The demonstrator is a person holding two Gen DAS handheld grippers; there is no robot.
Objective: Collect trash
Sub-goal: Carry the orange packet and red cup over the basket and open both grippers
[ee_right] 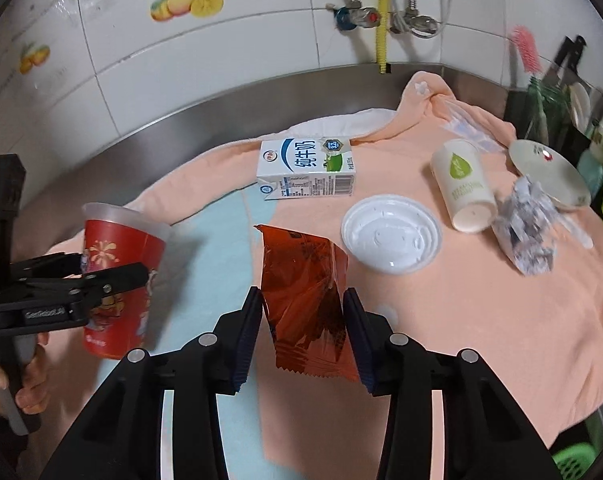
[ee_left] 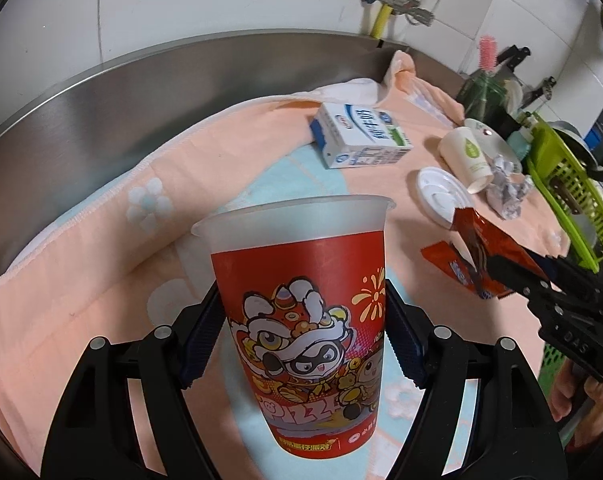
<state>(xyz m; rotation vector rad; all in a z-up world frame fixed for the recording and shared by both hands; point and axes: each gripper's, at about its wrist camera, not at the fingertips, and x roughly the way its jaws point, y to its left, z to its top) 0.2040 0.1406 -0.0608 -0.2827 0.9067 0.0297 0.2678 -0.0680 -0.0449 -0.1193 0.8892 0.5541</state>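
Note:
My left gripper (ee_left: 303, 332) is shut on a red plastic cup (ee_left: 301, 320) with a lion-dance cartoon, held upright above the peach towel (ee_left: 81, 280). The cup also shows in the right wrist view (ee_right: 121, 280), at the left. My right gripper (ee_right: 303, 332) is shut on an orange-red snack wrapper (ee_right: 305, 300), held above the towel. The wrapper also shows in the left wrist view (ee_left: 477, 260), at the right. On the towel lie a milk carton (ee_right: 307, 170), a white lid (ee_right: 391, 232), a tipped paper cup (ee_right: 463, 184) and crumpled paper (ee_right: 527, 228).
A steel backsplash (ee_right: 221, 108) and tiled wall run behind the towel. A white dish (ee_right: 549, 172) lies at the far right. A green dish rack (ee_left: 561, 184) with utensils and bottles stands at the right edge. Taps and hoses (ee_right: 377, 20) hang on the wall.

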